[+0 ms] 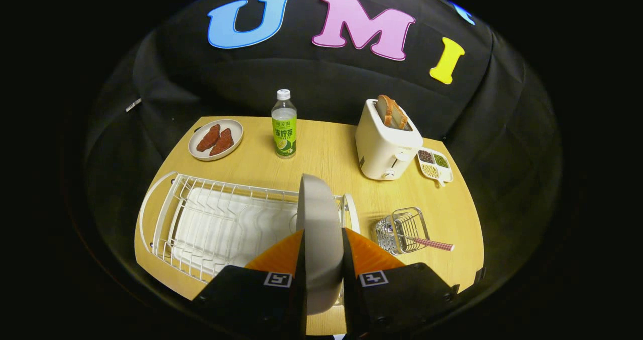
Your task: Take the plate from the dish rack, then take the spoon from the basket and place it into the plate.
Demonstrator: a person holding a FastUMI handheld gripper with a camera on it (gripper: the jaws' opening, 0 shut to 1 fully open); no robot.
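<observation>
The gripper [321, 239] is closed down on the plate [317, 229], its two orange fingers [281, 254] pressing one on each face, so the plate stands on edge between them with its rim running straight ahead, away from the camera. It sits above the right end of the white dish rack [211, 219], whose slots lie to the left of the fingers. Whether the plate's lower edge is clear of the wires is hidden by the fingers. Just right of the fingers stands the small wire basket [402, 229], and the spoon [432, 243] leans out of it, its checked handle pointing rightward, away from the gripper. Bare table [331, 154] lies ahead, between rack, bottle [284, 126] and toaster [387, 144], likely room to lay the plate flat before turning right for the spoon
</observation>
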